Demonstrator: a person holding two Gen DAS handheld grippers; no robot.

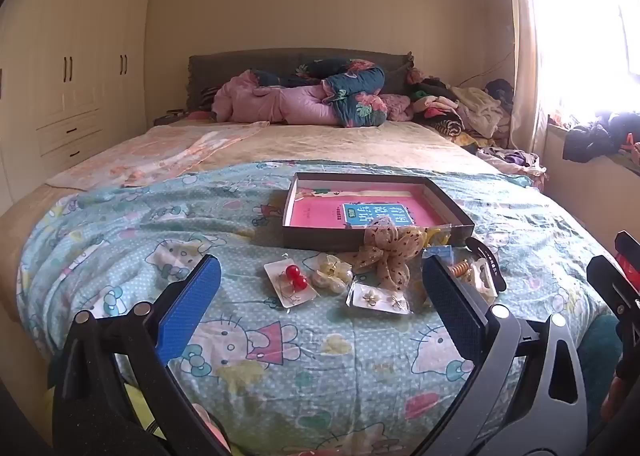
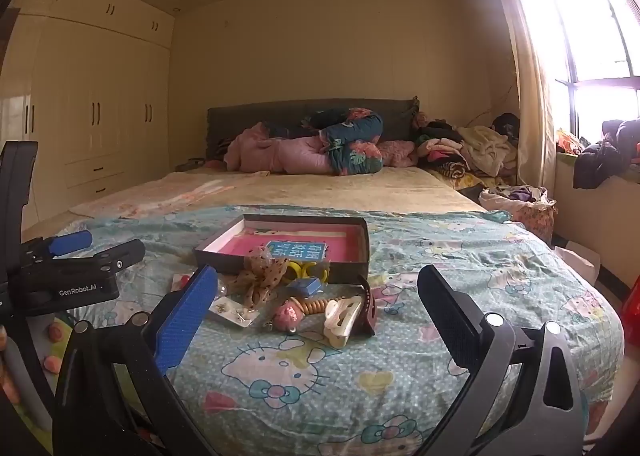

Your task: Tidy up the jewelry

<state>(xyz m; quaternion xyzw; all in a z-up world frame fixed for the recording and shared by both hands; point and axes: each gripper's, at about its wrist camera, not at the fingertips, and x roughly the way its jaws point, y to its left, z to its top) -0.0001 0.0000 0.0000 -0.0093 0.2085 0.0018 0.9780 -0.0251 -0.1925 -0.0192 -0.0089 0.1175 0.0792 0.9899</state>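
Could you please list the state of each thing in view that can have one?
left gripper: open, empty, above the bedspread
right gripper: open, empty
box: open, lidless, holding a pink book
cherry earring card: flat on the bedspread, outside the box
polka-dot bow: leaning against the box front
white hair claw: closed, lying on its side

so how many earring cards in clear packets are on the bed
2: the cherry earring card lies left of the cream flower clip, and the flower stud card lies in front of the dotted bow. More may hide under the pile.
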